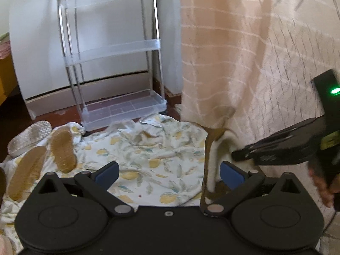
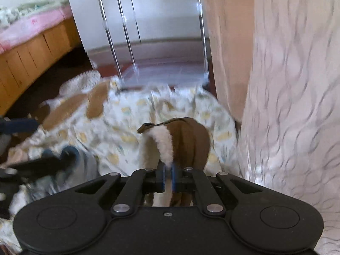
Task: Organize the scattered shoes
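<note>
A brown fleece-lined slipper [image 2: 187, 140] hangs from my right gripper [image 2: 167, 177], which is shut on its white fleece edge. In the left wrist view the same slipper [image 1: 212, 165] sits just inside my open left gripper [image 1: 170, 173], against its right pad, with the right gripper [image 1: 276, 146] coming in from the right. Two brown soles [image 1: 63, 148] and a white studded shoe [image 1: 29, 138] lie upside down on the lemon-print cloth [image 1: 148, 153] at the left. A clear plastic shelf rack [image 1: 123, 106] stands behind the cloth.
A beige curtain [image 1: 244, 53] hangs at the right, close to both grippers. A white wardrobe [image 1: 102, 31] stands behind the rack. A wooden bed with pink bedding [image 2: 31, 34] is at the far left. Red floor shows around the rack.
</note>
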`<state>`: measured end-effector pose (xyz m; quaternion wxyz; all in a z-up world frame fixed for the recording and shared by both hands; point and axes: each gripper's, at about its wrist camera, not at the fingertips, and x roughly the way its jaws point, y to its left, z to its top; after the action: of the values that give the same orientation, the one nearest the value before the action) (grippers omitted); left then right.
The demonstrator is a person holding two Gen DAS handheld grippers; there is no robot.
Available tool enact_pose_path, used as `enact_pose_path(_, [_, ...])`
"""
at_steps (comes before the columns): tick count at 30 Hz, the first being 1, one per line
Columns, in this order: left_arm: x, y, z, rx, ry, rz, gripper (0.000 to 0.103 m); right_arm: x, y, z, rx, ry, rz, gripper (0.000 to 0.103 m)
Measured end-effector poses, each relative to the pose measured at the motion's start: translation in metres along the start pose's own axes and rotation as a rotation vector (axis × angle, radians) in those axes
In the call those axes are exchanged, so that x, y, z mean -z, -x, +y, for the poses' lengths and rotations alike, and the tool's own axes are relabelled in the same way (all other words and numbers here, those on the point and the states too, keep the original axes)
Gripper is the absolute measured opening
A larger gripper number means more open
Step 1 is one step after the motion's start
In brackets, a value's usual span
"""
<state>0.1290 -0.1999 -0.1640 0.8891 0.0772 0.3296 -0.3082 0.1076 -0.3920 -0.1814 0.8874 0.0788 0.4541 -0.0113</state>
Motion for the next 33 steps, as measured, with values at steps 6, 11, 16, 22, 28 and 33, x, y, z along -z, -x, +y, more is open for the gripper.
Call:
enact_pose_path(6, [0.004,-0.028,-0.003,0.006,0.022,0.042,0.103,-0.003,-0.054,-0.031,0.129,0.123,0.056,0.006])
enact_pose_path(11, [0.006,-0.044,-0.004,0.011,0.040,0.066,0.103,-0.009,-0.090,-0.031,0.188,0.231,0.101,0.007])
enact_pose_path(16, [0.006,-0.047,-0.003,0.013,0.057,0.066,0.103,-0.013,-0.112,-0.037,0.206,0.244,0.120,0.007])
enact_pose_path(22, [0.005,-0.051,-0.002,0.015,0.078,0.068,0.103,-0.008,-0.115,-0.058,0.142,0.114,0.148,0.037])
enact_pose_path(28, [0.006,-0.052,0.000,0.015,0.095,0.069,0.103,0.010,-0.103,-0.078,-0.042,-0.137,0.163,0.087])
enact_pose_path(33, [0.009,-0.050,0.003,0.009,0.102,0.073,0.103,0.026,-0.116,-0.060,-0.008,-0.184,0.178,0.103])
